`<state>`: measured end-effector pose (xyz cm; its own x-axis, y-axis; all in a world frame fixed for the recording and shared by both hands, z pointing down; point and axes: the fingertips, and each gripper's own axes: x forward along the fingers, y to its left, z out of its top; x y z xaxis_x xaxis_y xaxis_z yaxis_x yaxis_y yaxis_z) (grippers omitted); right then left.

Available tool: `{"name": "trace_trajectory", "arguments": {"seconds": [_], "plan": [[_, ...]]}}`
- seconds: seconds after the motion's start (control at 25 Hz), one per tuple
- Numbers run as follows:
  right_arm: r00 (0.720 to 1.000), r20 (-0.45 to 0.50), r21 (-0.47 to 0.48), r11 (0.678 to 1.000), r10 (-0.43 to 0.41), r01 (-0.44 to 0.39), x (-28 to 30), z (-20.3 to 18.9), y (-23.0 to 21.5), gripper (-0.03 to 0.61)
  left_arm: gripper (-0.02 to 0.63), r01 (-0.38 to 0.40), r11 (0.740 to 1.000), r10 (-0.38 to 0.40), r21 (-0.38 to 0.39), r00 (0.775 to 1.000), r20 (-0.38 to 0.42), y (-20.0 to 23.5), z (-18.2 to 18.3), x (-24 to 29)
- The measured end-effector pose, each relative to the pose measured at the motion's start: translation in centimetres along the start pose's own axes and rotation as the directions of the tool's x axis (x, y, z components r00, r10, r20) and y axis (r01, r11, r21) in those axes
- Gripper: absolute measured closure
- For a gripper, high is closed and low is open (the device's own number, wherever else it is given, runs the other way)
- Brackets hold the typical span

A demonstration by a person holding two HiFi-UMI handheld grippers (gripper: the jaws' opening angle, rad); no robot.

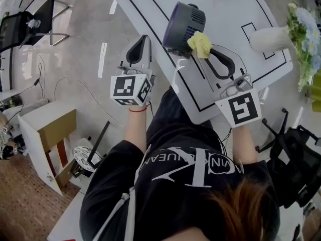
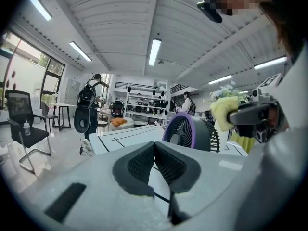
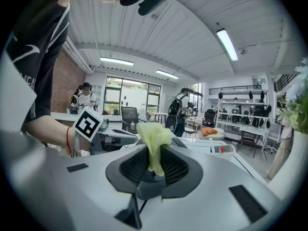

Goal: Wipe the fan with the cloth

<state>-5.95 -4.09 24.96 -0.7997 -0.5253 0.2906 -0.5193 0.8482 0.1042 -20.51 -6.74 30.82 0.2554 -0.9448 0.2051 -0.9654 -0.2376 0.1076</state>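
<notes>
A dark fan with a purple rim lies on the white table. A yellow cloth touches its right side, and my right gripper is shut on that cloth. In the right gripper view the cloth stands up from between the jaws of that gripper. My left gripper is shut and empty, left of the fan, off the table's edge. In the left gripper view, past that gripper, the fan faces me with the cloth at its right.
A white vase with flowers stands at the table's right edge. Below left on the floor are a white and cardboard box and cables. Black chairs stand at the far left, another at the right.
</notes>
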Motion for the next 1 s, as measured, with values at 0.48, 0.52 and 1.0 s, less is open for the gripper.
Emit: {"name": "trace_trajectory", "arguments": {"seconds": [0.48,0.52,1.0], "plan": [[0.984,0.062,0.156,0.976,-0.166,0.155,-4.1,-0.2,-4.6,0.511,0.603,0.058,0.998,-0.058,-0.003,0.994,0.097,-1.9,4.1,1.1],[0.983,0.067,0.163,0.974,-0.172,0.159,-4.4,-0.1,-4.7,0.511,0.603,0.058,0.998,-0.057,-0.008,0.993,0.104,-2.0,4.4,0.8],[0.976,0.120,0.180,0.970,-0.184,0.161,-7.1,0.9,-4.8,0.511,0.603,-0.003,1.000,0.007,-0.018,0.981,0.196,-3.0,7.5,-4.2]]}}
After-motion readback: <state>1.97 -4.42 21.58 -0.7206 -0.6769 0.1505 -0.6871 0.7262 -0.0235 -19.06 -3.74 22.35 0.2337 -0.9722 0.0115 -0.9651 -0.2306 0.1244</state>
